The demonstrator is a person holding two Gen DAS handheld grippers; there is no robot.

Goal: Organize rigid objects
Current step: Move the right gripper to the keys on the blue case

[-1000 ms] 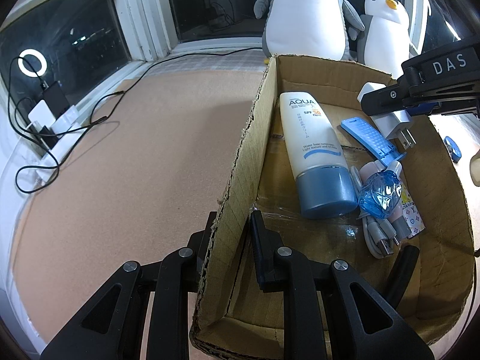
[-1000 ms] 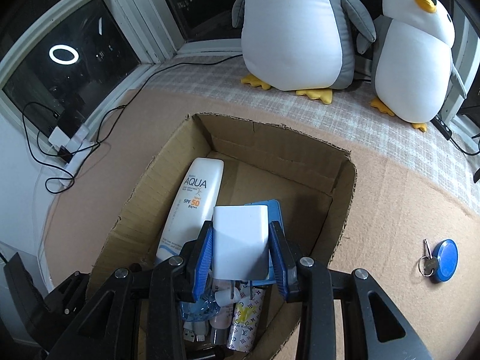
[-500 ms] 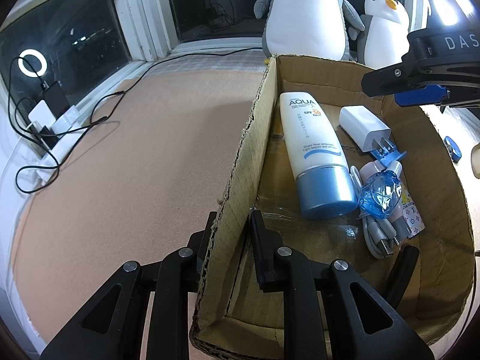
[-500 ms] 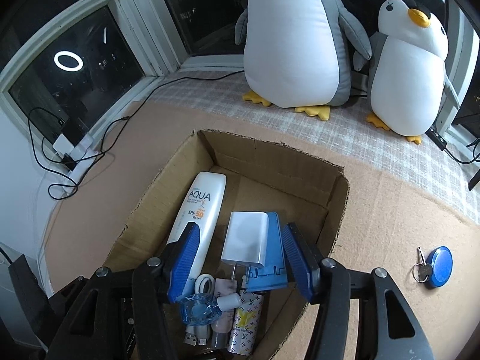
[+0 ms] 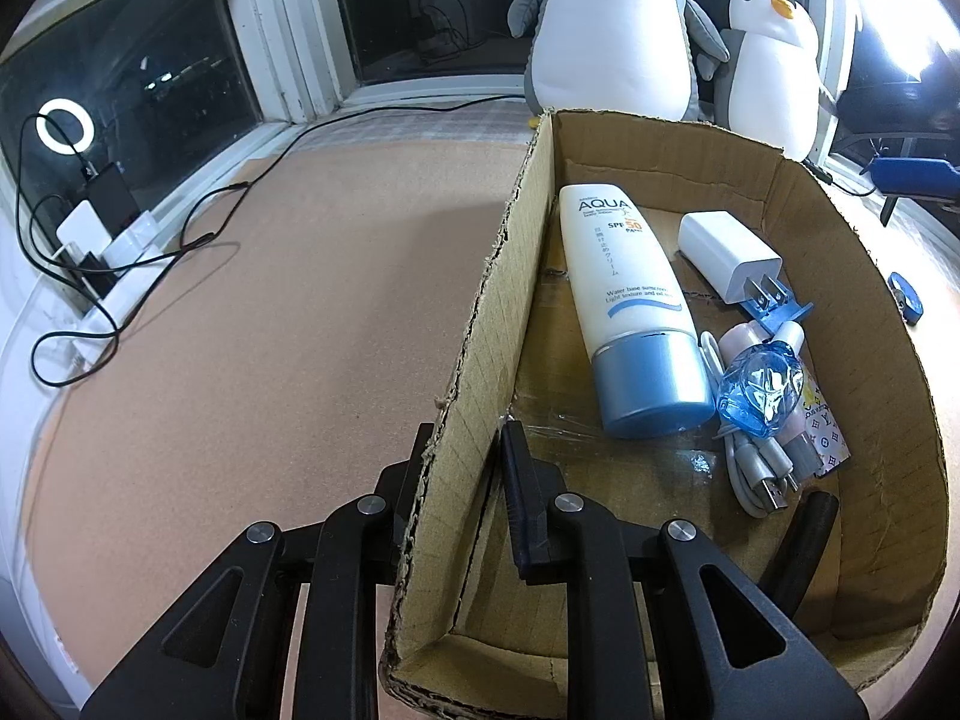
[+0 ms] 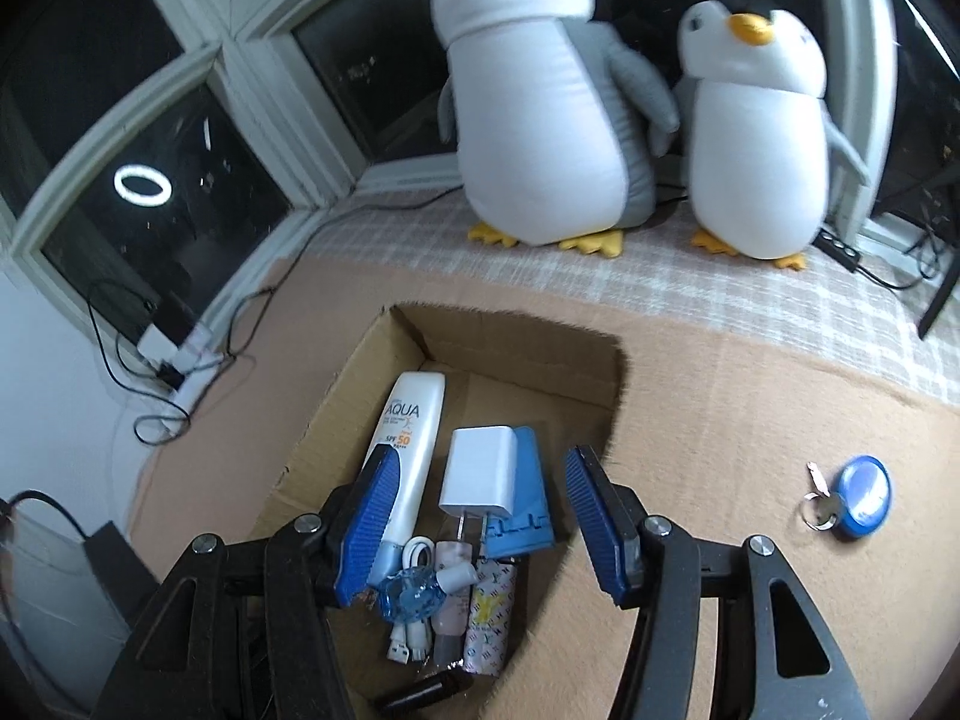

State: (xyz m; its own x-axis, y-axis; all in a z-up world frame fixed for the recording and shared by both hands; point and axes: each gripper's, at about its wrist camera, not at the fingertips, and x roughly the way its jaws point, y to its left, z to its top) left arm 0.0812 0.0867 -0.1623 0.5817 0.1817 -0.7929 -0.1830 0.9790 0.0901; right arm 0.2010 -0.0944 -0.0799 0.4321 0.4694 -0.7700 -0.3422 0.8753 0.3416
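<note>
My left gripper [image 5: 465, 468] is shut on the left wall of the cardboard box [image 5: 498, 306], one finger outside and one inside. In the box lie a white AQUA sunscreen tube [image 5: 630, 294], a white charger plug [image 5: 726, 252], a blue transparent piece [image 5: 759, 387], a grey cable [image 5: 750, 468] and small bottles. My right gripper [image 6: 480, 516] is open and empty, high above the box [image 6: 540, 354]; the charger [image 6: 480, 471] and tube [image 6: 408, 444] lie below it. A blue round tag with a key [image 6: 858, 498] lies on the mat right of the box.
Two plush penguins [image 6: 552, 120] [image 6: 762, 150] stand on the checked sill behind the box. Black cables and a power strip [image 5: 96, 264] lie at the left by the window. The tan mat [image 5: 270, 300] stretches left of the box.
My right gripper opened and let the white charger drop into the box, then rose and drew back. The left gripper stayed clamped on the box wall.
</note>
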